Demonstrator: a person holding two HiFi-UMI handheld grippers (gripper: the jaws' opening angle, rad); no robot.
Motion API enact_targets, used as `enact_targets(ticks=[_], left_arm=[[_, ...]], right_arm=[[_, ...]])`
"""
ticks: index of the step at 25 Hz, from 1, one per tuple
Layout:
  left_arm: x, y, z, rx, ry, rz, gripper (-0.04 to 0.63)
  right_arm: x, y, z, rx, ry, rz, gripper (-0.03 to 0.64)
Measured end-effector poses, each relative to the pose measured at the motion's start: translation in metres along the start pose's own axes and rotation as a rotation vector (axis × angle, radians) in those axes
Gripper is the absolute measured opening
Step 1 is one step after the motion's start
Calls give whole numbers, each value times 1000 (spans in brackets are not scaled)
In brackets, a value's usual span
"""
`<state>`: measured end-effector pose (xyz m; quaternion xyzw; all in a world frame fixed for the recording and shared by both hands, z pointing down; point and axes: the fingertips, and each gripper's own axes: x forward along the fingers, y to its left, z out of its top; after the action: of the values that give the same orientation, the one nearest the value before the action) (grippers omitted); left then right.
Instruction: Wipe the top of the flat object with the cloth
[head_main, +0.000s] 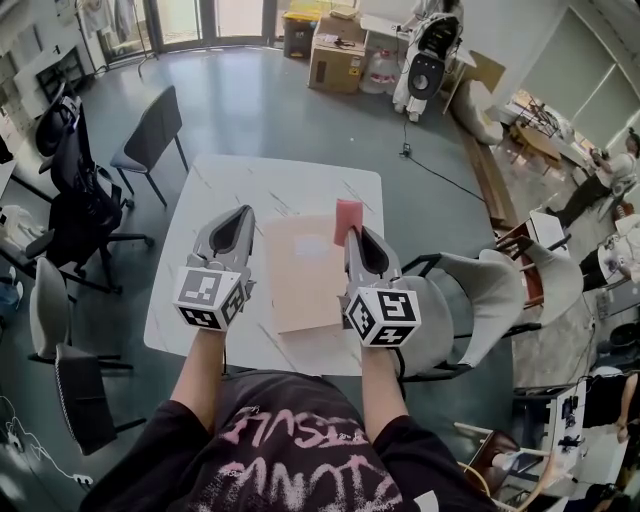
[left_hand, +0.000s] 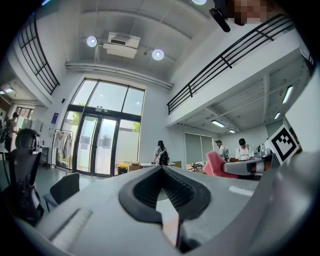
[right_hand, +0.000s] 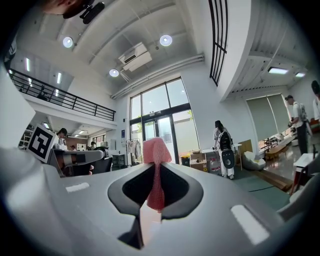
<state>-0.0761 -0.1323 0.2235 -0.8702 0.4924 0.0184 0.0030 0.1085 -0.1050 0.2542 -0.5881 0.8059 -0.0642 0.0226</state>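
A flat tan board (head_main: 303, 272) lies on the white table (head_main: 200, 290) in the head view. My right gripper (head_main: 356, 233) is raised over the board's right edge, shut on a pink cloth (head_main: 347, 218). In the right gripper view the cloth (right_hand: 155, 150) sticks up from the closed jaws of the right gripper (right_hand: 154, 169). My left gripper (head_main: 241, 216) hovers just left of the board, shut with nothing in it. In the left gripper view the left gripper (left_hand: 161, 169) has its pads meeting, and the cloth (left_hand: 215, 163) shows off to the right. Both grippers point out level into the room.
A grey chair (head_main: 478, 296) stands against the table's right side. A dark chair (head_main: 150, 133) and black office chairs (head_main: 75, 195) stand to the left. Cardboard boxes (head_main: 336, 60) and a white machine (head_main: 430, 62) are beyond the table. People stand far off in the room.
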Motion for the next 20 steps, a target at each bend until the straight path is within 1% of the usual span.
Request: enact_targets(ticks=[5, 13, 20], left_arm=[[1, -1, 0, -2, -5, 2, 0], [4, -6, -3, 0, 1, -18, 0], [4, -2, -5, -8, 4, -10, 0]], right_arm=[[0, -1, 1, -4, -5, 3, 51], [4, 1, -2, -1, 9, 15, 48], [5, 1, -5, -6, 18, 15, 48]])
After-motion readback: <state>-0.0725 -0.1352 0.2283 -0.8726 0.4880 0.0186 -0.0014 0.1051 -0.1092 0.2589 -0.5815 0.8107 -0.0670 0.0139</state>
